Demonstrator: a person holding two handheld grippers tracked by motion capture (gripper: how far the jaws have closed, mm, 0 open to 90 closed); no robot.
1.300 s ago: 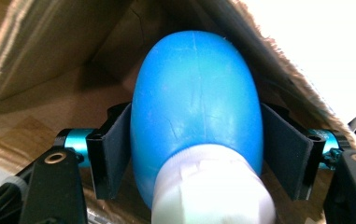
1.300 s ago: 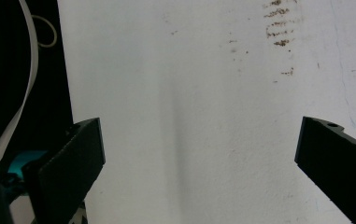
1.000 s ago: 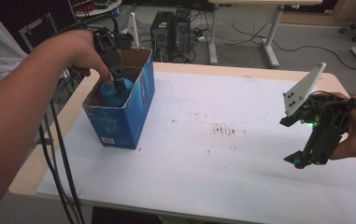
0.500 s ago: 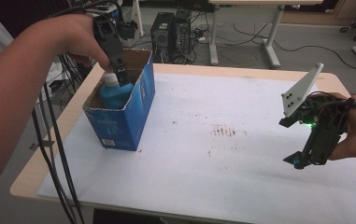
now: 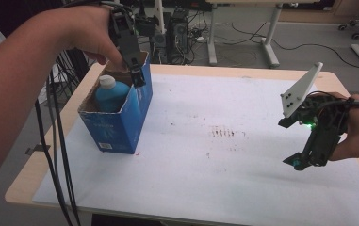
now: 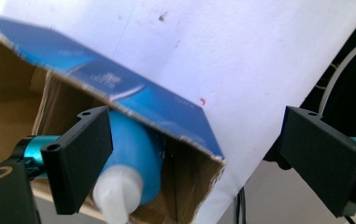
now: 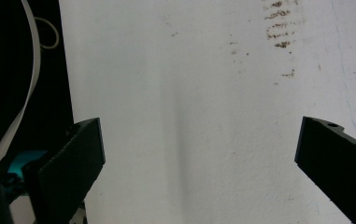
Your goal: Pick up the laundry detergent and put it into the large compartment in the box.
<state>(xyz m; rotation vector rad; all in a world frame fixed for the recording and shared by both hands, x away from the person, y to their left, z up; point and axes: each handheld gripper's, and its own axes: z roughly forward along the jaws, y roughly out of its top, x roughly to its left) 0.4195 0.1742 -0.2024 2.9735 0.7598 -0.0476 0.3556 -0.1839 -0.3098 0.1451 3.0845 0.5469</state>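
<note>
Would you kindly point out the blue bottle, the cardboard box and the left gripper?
Bottle [image 5: 111, 95], high view, on its blue body below the white cap.
Box [image 5: 116, 129], high view, on its blue outer side.
Left gripper [image 5: 137, 77], high view, between its fingertips, above the box rim.

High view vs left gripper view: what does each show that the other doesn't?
High view, not the other: right claw, open over the white sheet; brown stains. Left gripper view, not the other: the left claw seen along its pads, which have just been opening, wide apart and gripping nothing. Both: blue box with the blue bottle inside it.
</note>
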